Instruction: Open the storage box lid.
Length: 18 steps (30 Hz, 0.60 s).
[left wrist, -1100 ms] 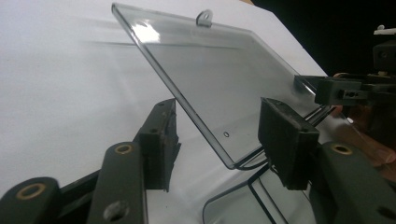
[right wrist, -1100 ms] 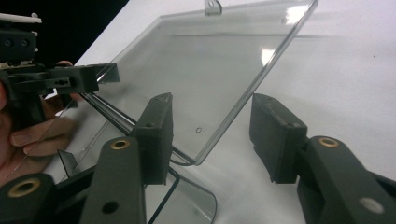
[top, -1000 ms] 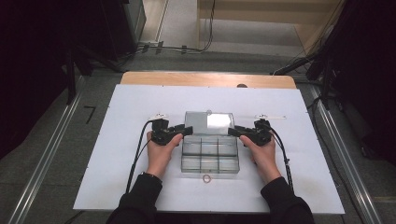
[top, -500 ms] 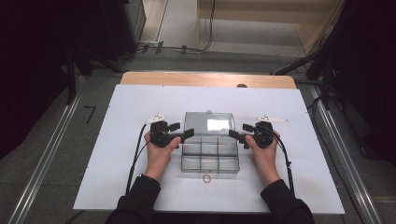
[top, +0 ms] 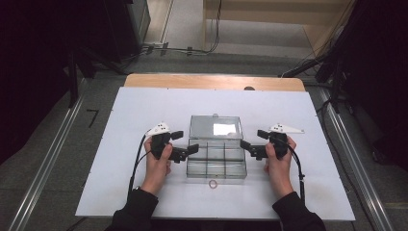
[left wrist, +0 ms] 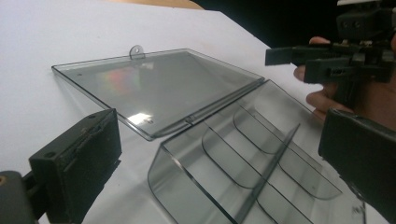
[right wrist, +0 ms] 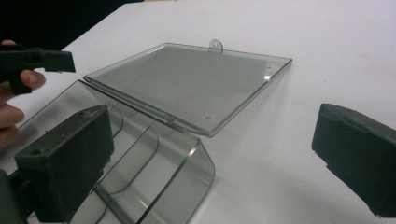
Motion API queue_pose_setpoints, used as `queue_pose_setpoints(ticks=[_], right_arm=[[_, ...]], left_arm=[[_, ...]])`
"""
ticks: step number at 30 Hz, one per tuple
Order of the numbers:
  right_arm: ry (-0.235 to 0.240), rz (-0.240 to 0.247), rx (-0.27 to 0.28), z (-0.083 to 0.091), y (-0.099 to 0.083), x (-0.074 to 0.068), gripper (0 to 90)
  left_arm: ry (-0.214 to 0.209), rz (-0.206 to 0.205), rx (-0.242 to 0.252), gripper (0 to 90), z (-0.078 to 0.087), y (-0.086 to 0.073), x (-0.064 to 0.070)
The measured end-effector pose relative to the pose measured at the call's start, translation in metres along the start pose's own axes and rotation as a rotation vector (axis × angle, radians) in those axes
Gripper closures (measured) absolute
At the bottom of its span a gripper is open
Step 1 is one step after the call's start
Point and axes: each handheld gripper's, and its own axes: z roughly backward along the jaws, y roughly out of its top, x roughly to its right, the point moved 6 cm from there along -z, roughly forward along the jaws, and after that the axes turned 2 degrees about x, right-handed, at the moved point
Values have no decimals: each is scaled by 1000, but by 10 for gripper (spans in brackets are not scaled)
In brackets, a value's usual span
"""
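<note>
- Since a second ago I have drawn both grippers outward from the box: they sat right at its two upper corners, and now each stands off its own side, while the lid lies folded back flat on the table.
- High view: the clear smoky plastic compartment box point(top: 216, 161) sits at the middle of the white table top point(top: 120, 125), its hinged transparent lid point(top: 214, 127) open and lying flat on the far side, with a bright glare patch on it.
- High view: my left gripper point(top: 185, 144) is just beside the box's left edge, and its nearer black finger reaches the box's left rim; my right gripper point(top: 251, 140) is just off the right edge, apart from it.
- High view: a small thin ring point(top: 212, 183) lies on the white surface just in front of the box's near wall.
- Left gripper view: my two black fingers point(left wrist: 74, 168) are spread wide with nothing between them; the open box lies ahead, curved dividers showing in its compartments, the lid flat beyond it with a small hanging tab at its far edge. My other hand and its gripper show at the upper right.
- Right gripper view: my fingers point(right wrist: 65, 163) are wide apart and grip nothing; the near corner of the box lies between them, the lid hinged flat behind it.
</note>
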Motion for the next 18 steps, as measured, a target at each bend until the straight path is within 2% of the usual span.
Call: queue_pose_setpoints(ticks=[4,10,18], right_arm=[[7,52,-2,14,-1,-9,0],[29,143,-52,26,-1,-23,0],[60,186,-61,44,4,-38,0]], left_arm=[[17,-37,6,0,10,-4,6],[31,-96,-18,0,19,-11,15],[35,-105,-11,0,41,-20,16]])
